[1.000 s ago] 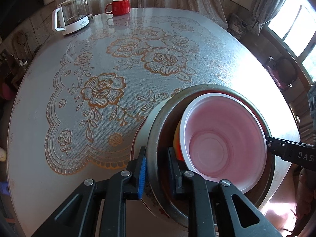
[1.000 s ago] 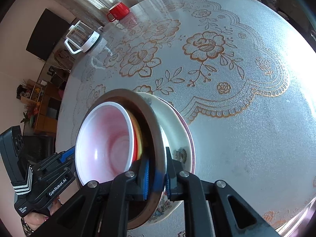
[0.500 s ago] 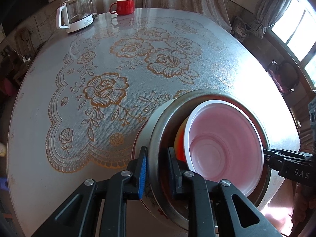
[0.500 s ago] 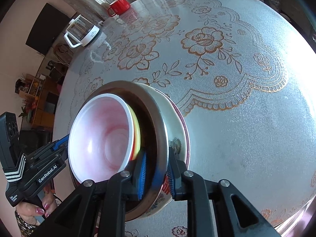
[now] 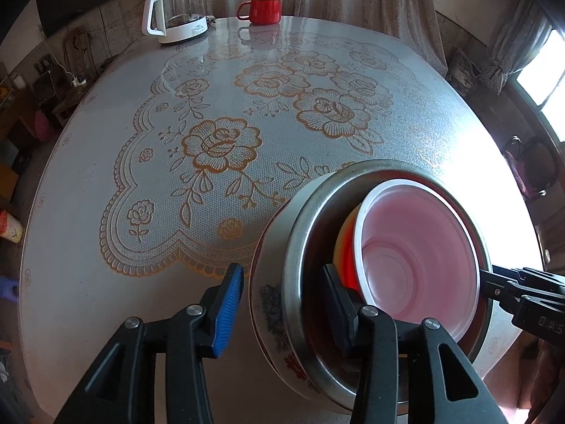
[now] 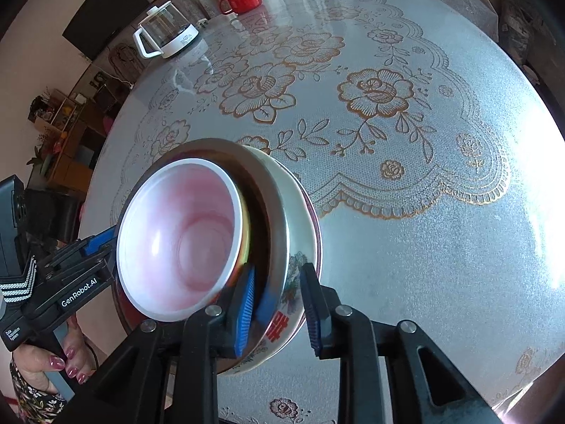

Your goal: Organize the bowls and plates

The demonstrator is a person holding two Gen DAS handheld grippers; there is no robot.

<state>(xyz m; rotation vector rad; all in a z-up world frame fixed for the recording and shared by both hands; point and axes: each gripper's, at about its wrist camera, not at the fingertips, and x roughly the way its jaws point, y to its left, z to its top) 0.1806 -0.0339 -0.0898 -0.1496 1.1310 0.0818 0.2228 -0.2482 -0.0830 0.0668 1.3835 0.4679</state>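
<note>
Both tools sit at the near edge of one nested stack. Left gripper [image 5: 282, 304]: jaws have just been opening, now standing wide. Blue outer pad hangs clear of the stack's wall; inner finger sits inside the metal bowl [image 5: 300, 247], whether it touches I cannot tell. No squeeze on the rim. Right gripper [image 6: 279, 304]: jaws have also just been opening, but only to a narrow gap. They straddle the rims of the metal bowl and the patterned bowl [image 6: 293, 282] under it. The outer pad stands just off the china; inner pad sits close against the metal rim, contact unclear. Judged as released, not gripping.

Stack itself: white bowl with a pink inside [image 5: 416, 265] uppermost, an orange-yellow dish [image 5: 346, 247] under it, both inside the metal bowl, that inside the patterned bowl, and a dark red rim of something below. All rests on the table [image 5: 106, 300], near its front edge.

Task looks nearly done: every dish in view is nested. Left, by my reckoning: draw both tools away without nudging the pile.

Far side of the table: a glass kettle [image 5: 176, 10] and a red mug [image 5: 263, 9], well apart from the stack.
</note>
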